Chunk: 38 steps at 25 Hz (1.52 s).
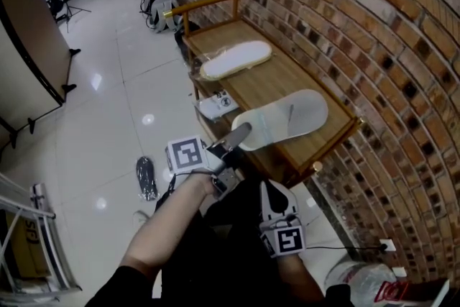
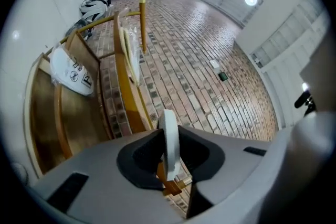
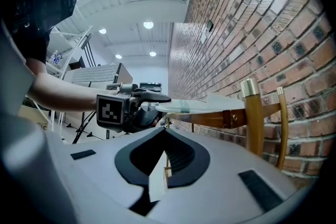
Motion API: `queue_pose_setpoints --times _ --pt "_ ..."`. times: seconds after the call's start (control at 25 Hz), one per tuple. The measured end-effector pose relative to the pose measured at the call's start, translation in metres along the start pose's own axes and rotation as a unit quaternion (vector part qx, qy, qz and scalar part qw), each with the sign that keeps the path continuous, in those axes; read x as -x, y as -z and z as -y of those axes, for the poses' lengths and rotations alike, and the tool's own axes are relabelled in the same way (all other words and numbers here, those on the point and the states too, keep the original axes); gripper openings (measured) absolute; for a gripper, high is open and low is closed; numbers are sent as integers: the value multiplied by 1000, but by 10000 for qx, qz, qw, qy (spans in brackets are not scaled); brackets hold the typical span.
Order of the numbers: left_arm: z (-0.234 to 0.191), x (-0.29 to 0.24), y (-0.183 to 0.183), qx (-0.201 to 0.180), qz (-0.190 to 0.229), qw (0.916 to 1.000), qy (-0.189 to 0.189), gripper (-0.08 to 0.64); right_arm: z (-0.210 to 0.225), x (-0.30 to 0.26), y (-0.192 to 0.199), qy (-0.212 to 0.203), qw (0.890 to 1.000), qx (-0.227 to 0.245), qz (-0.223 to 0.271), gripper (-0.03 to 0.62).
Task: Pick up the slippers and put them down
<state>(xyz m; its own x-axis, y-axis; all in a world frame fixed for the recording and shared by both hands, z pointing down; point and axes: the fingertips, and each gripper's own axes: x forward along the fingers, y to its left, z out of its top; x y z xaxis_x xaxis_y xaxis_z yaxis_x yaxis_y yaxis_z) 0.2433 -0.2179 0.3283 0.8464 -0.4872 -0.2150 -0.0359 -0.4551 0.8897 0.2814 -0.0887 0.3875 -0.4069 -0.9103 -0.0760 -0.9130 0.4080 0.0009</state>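
Observation:
Two white slippers lie on a wooden bench (image 1: pixel 287 79) against the brick wall. The far slipper (image 1: pixel 236 59) rests flat in clear wrap. The near slipper (image 1: pixel 287 117) overhangs the bench's front edge, and my left gripper (image 1: pixel 243 131) is shut on its near end. In the left gripper view this slipper (image 2: pixel 169 134) stands edge-on between the pads, the view being rolled sideways. The right gripper view shows the left gripper (image 3: pixel 157 102) holding the slipper (image 3: pixel 194 106) level over the bench. My right gripper (image 1: pixel 272 189) hovers low in front of the bench, shut and empty.
A white printed packet (image 1: pixel 218 106) sits at the bench's left side. A dark sole-shaped thing (image 1: pixel 146 177) lies on the tiled floor. Backpacks (image 1: pixel 158 7) lean near the far end. A wall socket with cable (image 1: pixel 386 246) and a plastic bag (image 1: pixel 359 280) are at lower right.

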Motion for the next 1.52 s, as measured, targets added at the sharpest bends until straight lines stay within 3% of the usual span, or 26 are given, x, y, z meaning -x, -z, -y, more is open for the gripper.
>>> queue_pose_setpoints --times 0.16,0.32,0.52,0.68,0.76,0.88,1.2,1.52 --pt "13 11 -8 -213 188 9996 94 66 -5 -3 -4 -82 10000 1 25 8" --pt "26 37 -34 -102 804 9963 298 64 -14 -8 -12 -255 9995 135 92 8" --pt "38 79 -70 -616 1448 9874 136 64 -16 -29 -31 -423 9984 200 328 8" --pt "53 126 -87 -728 1903 9790 64 64 -40 -46 -52 -793 9947 243 612 8" --pt "59 160 -94 -955 2150 9719 -41 66 -62 -56 -54 -1092 9913 262 687 8" --pt "68 214 -111 -1303 2681 9545 -115 66 -95 -71 -57 -1517 9857 292 673 8" --pt "65 334 -132 -1616 3628 9143 -792 64 -190 -98 -41 -2485 9670 227 523 8" --pt "50 385 -137 -1654 4048 8930 -1065 64 -237 -142 -32 -2817 9582 197 470 8"
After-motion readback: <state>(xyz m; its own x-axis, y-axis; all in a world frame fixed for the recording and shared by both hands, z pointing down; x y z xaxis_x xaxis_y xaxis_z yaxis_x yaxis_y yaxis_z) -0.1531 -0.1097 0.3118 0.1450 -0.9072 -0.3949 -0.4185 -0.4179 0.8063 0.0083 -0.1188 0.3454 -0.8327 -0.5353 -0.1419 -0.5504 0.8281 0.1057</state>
